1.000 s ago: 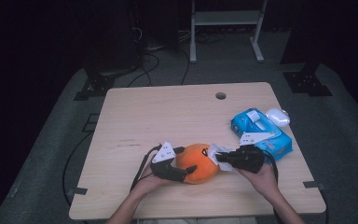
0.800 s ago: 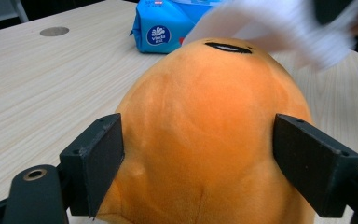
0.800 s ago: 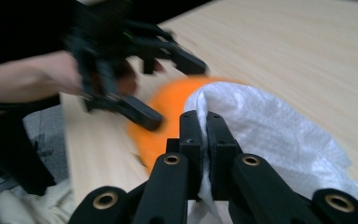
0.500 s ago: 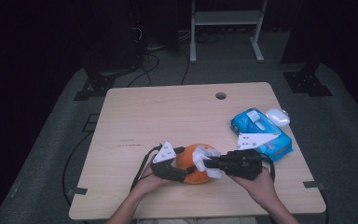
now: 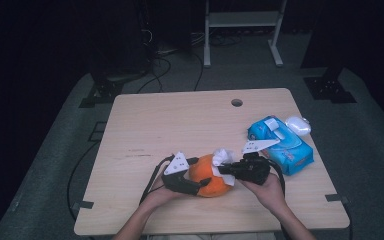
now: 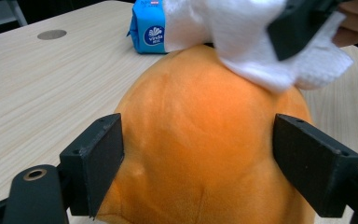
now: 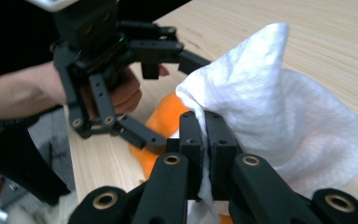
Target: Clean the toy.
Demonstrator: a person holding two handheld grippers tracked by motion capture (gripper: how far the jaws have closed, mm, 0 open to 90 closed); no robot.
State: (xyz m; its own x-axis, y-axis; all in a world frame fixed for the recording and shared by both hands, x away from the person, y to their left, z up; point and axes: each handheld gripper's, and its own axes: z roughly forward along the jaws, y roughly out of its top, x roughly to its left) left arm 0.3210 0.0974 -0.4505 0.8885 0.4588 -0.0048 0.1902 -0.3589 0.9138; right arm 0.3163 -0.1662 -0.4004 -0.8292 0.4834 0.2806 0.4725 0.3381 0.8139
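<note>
High view: the left claw (image 5: 200, 184) and the right claw (image 5: 225, 169) meet over an orange plush toy (image 5: 207, 176) that sits on the counter (image 5: 180, 120) near its front edge, at about 6 o'clock from the counter's middle.

Left gripper view: the left claw (image 6: 205, 172) stands wide, one black jaw on each flank of the orange plush toy (image 6: 200, 149), at 9 and 3 o'clock of its rounded body; both pads lie against the plush, so the toy is clamped between them.

Right gripper view: the right claw (image 7: 205, 154) is closed tight, its two jaws pinching a fold of a white wipe (image 7: 279, 121) with no gap visible between them. The wipe spreads out to 2 o'clock from the jaws and drapes over the orange plush toy (image 7: 168, 116).

In the left gripper view the white wipe (image 6: 256, 37) rests on the crown of the toy, at 1 o'clock.

A blue pack of wipes (image 5: 280, 145) lies on the counter at 2 o'clock from the toy, just beside the right hand (image 5: 265, 187); a small white object (image 5: 298, 125) sits at the pack's far end. The left hand (image 5: 155, 196) grasps its gripper at 8 o'clock from the toy.
</note>
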